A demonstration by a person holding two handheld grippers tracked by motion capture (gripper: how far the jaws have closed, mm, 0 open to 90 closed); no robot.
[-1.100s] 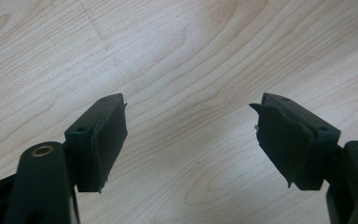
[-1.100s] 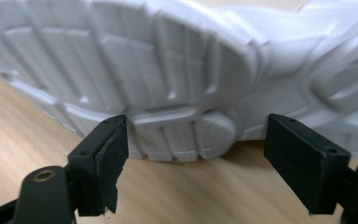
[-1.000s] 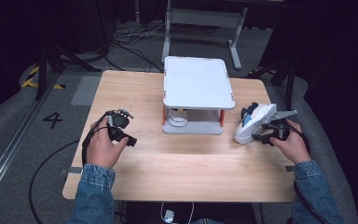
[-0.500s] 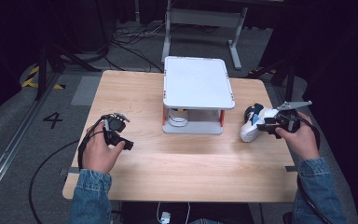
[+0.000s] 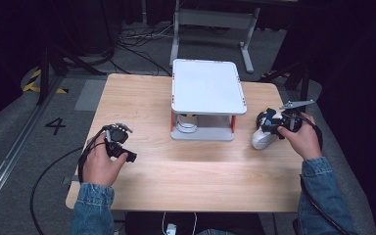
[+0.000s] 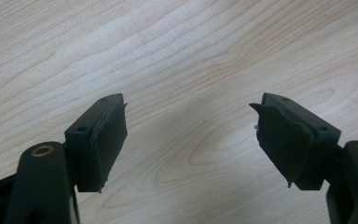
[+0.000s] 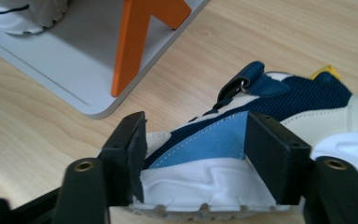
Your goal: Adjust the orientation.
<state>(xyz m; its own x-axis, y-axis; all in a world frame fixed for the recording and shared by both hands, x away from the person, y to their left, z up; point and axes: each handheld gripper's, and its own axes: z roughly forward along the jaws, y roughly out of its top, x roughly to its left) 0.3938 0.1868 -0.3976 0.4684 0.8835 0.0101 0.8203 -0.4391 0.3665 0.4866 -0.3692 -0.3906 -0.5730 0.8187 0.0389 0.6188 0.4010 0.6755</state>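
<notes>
- Two grippers are in my high view: my left gripper (image 5: pixel 119 143) rests over the pale wooden table (image 5: pixel 142 103), well apart from everything; my right gripper (image 5: pixel 278 126) clamps a small blue-and-white mesh sneaker (image 5: pixel 263 138) just beside the white two-tier shoe rack with orange posts (image 5: pixel 208 88).
- Left gripper view: the jaws stand wide and released, with bare wood grain between them.
- Right gripper view: the jaws have just been closing, and both pads press the sneaker's (image 7: pixel 242 140) sides across the midsole. I judge it light, with a soft upper that yields and a stiffer rubber sole, so low across the sole is the surest hold. The rack's orange post (image 7: pixel 140 42) stands near.
</notes>
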